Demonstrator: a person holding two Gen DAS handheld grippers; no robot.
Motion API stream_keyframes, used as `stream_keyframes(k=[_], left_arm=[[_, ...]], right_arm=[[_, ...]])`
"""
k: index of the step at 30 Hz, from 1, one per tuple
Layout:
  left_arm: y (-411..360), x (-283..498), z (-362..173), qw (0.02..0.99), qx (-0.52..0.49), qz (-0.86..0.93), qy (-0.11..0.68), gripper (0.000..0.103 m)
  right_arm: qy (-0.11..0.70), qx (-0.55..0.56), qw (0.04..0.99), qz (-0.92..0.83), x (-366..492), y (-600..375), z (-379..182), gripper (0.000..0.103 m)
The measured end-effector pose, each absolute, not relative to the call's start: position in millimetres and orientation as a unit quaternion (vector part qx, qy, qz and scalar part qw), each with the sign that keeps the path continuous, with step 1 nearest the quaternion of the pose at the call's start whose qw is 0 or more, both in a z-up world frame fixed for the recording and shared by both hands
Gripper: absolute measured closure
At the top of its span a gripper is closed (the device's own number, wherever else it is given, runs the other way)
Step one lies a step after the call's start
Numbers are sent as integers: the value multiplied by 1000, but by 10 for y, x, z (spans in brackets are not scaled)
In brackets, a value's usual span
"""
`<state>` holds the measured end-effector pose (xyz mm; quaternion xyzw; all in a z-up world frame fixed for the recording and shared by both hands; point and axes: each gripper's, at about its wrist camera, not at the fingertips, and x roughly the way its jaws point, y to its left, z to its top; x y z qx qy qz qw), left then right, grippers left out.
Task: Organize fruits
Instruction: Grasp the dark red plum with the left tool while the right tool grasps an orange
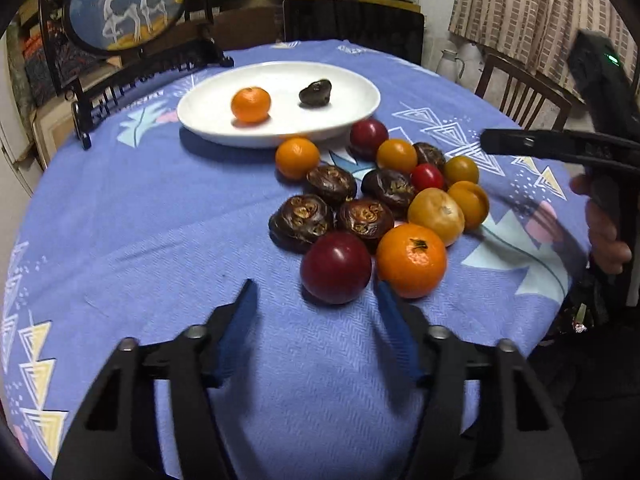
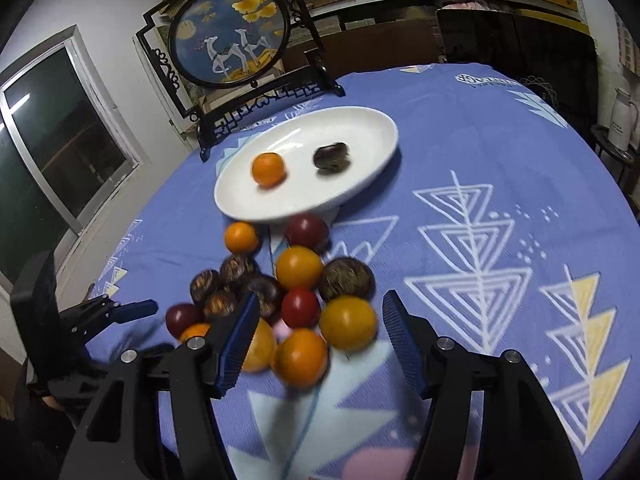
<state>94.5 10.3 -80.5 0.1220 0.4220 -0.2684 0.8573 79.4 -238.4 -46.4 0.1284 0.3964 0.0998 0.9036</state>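
Note:
A white plate (image 1: 356,92) holds one orange (image 1: 251,104) and one dark water chestnut (image 1: 315,92); it also shows in the right wrist view (image 2: 372,128). A pile of fruit lies in front of it: oranges, red plums, yellow fruits and several dark chestnuts. My left gripper (image 1: 316,296) is open and empty, just short of a red plum (image 1: 335,267) and a large orange (image 1: 411,260). My right gripper (image 2: 318,312) is open and empty, its jaws around the near edge of the pile by a yellow fruit (image 2: 348,322) and an orange fruit (image 2: 302,356).
A framed round deer picture on a black stand (image 1: 124,4) stands behind the plate at the table's far left. The blue patterned tablecloth (image 1: 140,220) covers a round table. A wooden chair (image 1: 524,96) and a white jug (image 2: 622,122) are beyond the far edge.

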Motion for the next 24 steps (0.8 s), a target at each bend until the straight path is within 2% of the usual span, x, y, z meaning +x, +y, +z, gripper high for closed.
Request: stream_keyframes(k=[4, 8, 9, 18, 23, 24], left_arm=[[0, 1006, -901, 856, 118, -270, 425, 56], [-92, 1032, -954, 863, 123, -260, 416, 58], [-93, 1029, -947, 863, 119, -262, 415, 64], [72, 868, -684, 876, 91, -267, 391, 65], [69, 835, -681, 875, 93, -268, 392, 65], [69, 836, -686, 875, 91, -268, 394, 65]], right_arm=[[407, 119, 899, 105, 716, -2415, -518, 38], [409, 78, 901, 124, 622, -2295, -574, 42], [414, 67, 899, 130, 608, -2246, -599, 43], [433, 59, 885, 160, 664, -2044, -724, 47], [431, 69, 885, 163, 756, -2011, -786, 57], [429, 70, 886, 161, 758, -2021, -791, 65]])
